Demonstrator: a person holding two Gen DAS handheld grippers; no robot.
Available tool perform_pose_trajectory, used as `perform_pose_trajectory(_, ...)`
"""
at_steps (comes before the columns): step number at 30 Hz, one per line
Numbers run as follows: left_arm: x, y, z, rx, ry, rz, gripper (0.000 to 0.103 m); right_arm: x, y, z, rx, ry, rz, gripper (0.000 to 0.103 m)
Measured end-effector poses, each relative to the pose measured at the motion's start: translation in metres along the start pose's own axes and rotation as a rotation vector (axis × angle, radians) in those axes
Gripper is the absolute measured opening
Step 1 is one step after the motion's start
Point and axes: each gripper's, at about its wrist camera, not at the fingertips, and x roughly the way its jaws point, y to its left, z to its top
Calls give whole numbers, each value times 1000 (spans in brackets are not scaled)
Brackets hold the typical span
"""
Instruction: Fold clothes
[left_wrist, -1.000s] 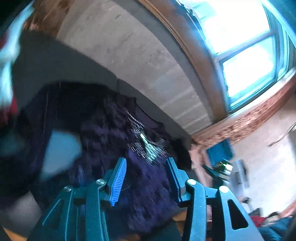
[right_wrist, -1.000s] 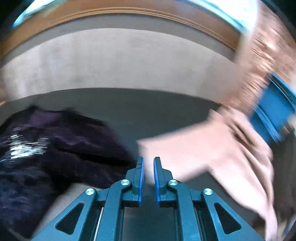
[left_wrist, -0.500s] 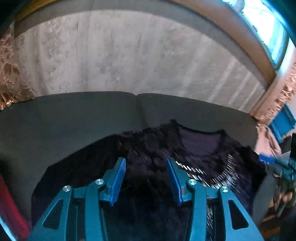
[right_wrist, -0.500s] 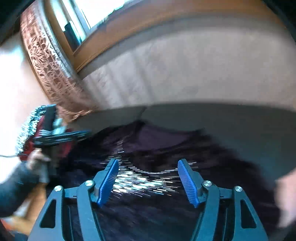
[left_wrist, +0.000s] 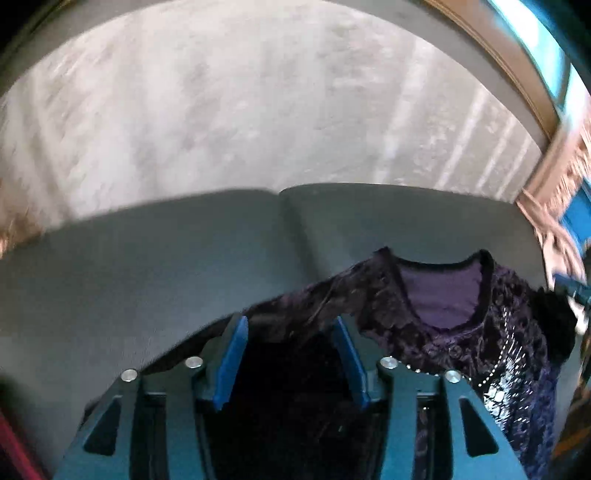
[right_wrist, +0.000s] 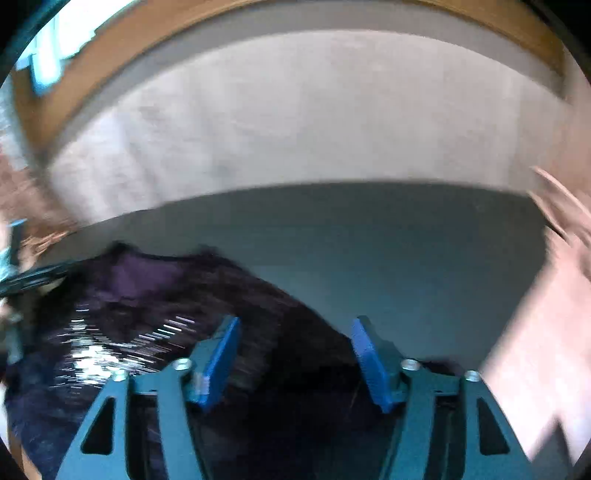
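Note:
A dark purple velvet top (left_wrist: 436, 332) with a round neckline and silver sequins lies spread on a grey sofa seat (left_wrist: 147, 266). It also shows in the right wrist view (right_wrist: 147, 306), blurred. My left gripper (left_wrist: 288, 354) is open and empty, hovering over the top's left shoulder and sleeve. My right gripper (right_wrist: 295, 354) is open and empty, over the top's right edge. The lower part of the top is hidden under both grippers.
A pale textured sofa backrest (left_wrist: 258, 110) rises behind the seat. A pink garment (right_wrist: 546, 332) lies on the seat to the right. A bright window (left_wrist: 569, 74) is at the upper right. A red cloth edge (left_wrist: 14, 454) shows at the lower left.
The right gripper opened from shut a second ago and swung from the pink garment over to the purple top. The left gripper moved left toward the top's shoulder, staying open.

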Motion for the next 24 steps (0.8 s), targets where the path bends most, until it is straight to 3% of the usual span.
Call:
perform_pose_trajectory(2,6,-6,5,50,8,-10,54,18,32,14,-117,22,75,83)
perform_pose_trajectory(4,13,-8,9,81,21,-23,57,39,55,23,-239,58,94,92)
perform_pose_trajectory(6,18,-10,10,111,23,-19,57,62,73,32,-351,99,100,94)
perform_pose_trajectory(9,25,-13,10,156,25,-12,58,87,69,39,-405,161,86,94)
perform_pose_trajectory(12,32,-16,11,201,27,-5,58,102,55,39,-394,219,91,95)
perform_pose_trajectory(15,39,-19,12,246,29,2,66,113,41,30,-360,275,105,98)
perform_pose_trajectory(16,41,-20,12,261,30,5,66,115,38,26,-350,266,118,103)
perform_pose_trajectory(21,41,-21,10,234,51,19,66,119,38,19,-347,235,108,103)
perform_pose_trajectory(23,39,-25,8,232,66,45,64,118,38,18,-347,242,98,103)
perform_pose_trajectory(24,38,-26,6,240,68,62,55,118,39,18,-344,246,92,103)
